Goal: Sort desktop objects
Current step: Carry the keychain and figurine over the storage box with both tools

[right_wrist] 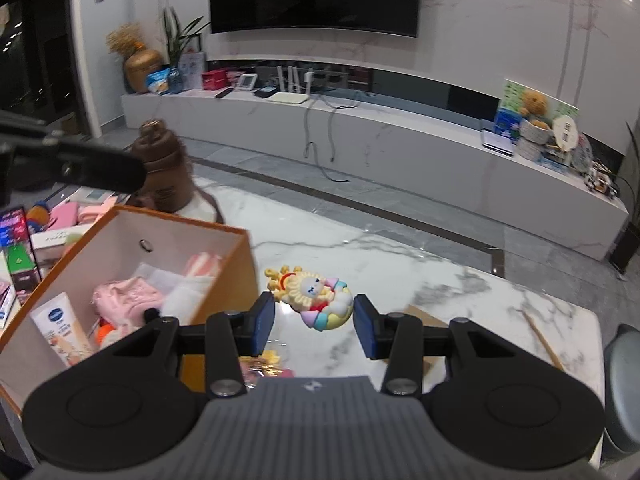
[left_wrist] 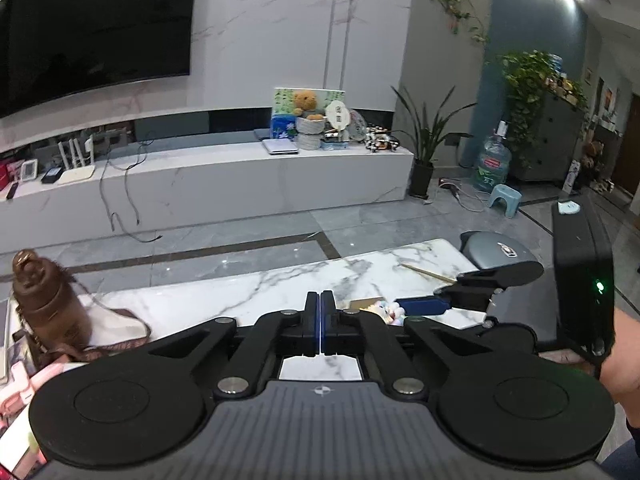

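Presently, in the left wrist view, the left tool (left_wrist: 321,320) is seen with its pads pressed together and nothing between them, above the marble table (left_wrist: 248,296). It is best kept clear of the right-hand work. Only a pastel sliver of the cartoon toy (left_wrist: 391,313) is shown past the linkage, and the brown bottle (left_wrist: 44,300) at the left is blurred.

In the right wrist view, the right tool (right_wrist: 314,320) appears clamped on the toy, which is spanned from pad to pad just above the table. The step is judged to be a carry to the orange box (right_wrist: 180,219) just to the left. The grip should be held firm, the toy lifted over the rim, and release made only inside. The box's near corner and floor are hidden by the tool body, and its contents cannot all be identified.
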### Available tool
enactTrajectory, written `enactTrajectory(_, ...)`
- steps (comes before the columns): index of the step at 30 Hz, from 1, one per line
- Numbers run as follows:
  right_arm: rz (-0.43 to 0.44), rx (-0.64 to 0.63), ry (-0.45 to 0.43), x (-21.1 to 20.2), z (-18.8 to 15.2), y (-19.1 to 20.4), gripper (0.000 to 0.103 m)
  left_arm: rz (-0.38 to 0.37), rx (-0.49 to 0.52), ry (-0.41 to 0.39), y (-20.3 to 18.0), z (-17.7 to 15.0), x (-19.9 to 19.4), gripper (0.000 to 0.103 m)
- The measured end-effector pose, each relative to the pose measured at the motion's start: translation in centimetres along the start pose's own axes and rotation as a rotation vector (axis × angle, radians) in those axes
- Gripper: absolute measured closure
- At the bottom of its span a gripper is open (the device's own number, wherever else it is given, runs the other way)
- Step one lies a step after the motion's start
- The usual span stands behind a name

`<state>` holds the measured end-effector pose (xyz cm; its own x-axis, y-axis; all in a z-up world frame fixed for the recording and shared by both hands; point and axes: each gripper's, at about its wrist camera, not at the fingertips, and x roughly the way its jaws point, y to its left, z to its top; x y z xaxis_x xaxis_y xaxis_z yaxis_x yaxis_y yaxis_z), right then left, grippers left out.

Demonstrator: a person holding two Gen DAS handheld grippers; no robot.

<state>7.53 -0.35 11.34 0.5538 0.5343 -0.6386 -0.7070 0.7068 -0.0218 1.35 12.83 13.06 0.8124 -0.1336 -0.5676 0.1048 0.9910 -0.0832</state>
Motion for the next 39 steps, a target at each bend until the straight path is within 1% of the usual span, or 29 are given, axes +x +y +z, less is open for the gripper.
enactTrajectory(3, 0.016, -0.026, 0.015, 0.5, -0.1, 1.3, 0.058, 0.017, -0.031, 0.006, 1.6, -0.2, -0.1, 0.103)
enactTrajectory(6, 0.05, -0.045, 0.019, 1.0, -0.2, 2.4, 0.058, 0.035, -0.058, 0.015, 3.1, -0.6, -0.4, 0.103)
enactTrajectory(8, 0.091, -0.055, 0.014, 1.1, 0.0, 3.4, 0.058, 0.051, -0.073, 0.026, 4.0, -0.9, -0.4, 0.103)
enactTrajectory(11, 0.177, -0.095, 0.02, 1.4, 0.0, 5.7, 0.058, 0.066, -0.094, 0.038, 5.2, -1.6, -0.7, 0.103)
enactTrajectory(13, 0.235, -0.144, 0.033, 1.7, -0.2, 7.6, 0.058, 0.072, -0.107, 0.045, 6.0, -2.0, -0.7, 0.103)
enactTrajectory(17, 0.317, -0.204, 0.071, 2.9, -1.1, 11.2, 0.058, 0.085, -0.13, 0.064, 7.4, -2.7, -0.5, 0.103)
enactTrajectory(20, 0.36, -0.254, 0.088, 3.4, -1.8, 13.2, 0.058, 0.089, -0.141, 0.085, 8.2, -3.4, -0.2, 0.103)
enactTrajectory(23, 0.38, -0.268, 0.096, 3.8, -2.0, 13.9, 0.058, 0.079, -0.146, 0.102, 8.5, -3.7, 0.3, 0.103)
enactTrajectory(25, 0.379, -0.269, 0.096, 3.5, -2.0, 13.4, 0.058, 0.077, -0.144, 0.101, 8.3, -3.6, 0.4, 0.103)
enactTrajectory(27, 0.36, -0.254, 0.09, 2.9, -1.6, 12.0, 0.058, 0.078, -0.136, 0.097, 8.0, -3.4, 0.4, 0.103)
enactTrajectory(30, 0.321, -0.196, 0.065, 1.7, -1.1, 8.9, 0.058, 0.075, -0.118, 0.099, 7.1, -3.2, 0.8, 0.103)
enactTrajectory(33, 0.279, -0.146, 0.039, 0.2, -1.0, 5.4, 0.058, 0.047, -0.084, 0.123, 5.3, -3.0, 2.1, 0.103)
enactTrajectory(37, 0.18, -0.086, 0.024, -1.0, -1.5, 0.5, 0.058, 0.001, 0.026, 0.199, 0.9, -3.3, 5.1, 0.102)
enactTrajectory(39, 0.12, -0.048, 0.033, -1.0, -2.2, -2.2, 0.058, -0.019, 0.129, 0.273, -2.0, -3.9, 7.4, 0.094)
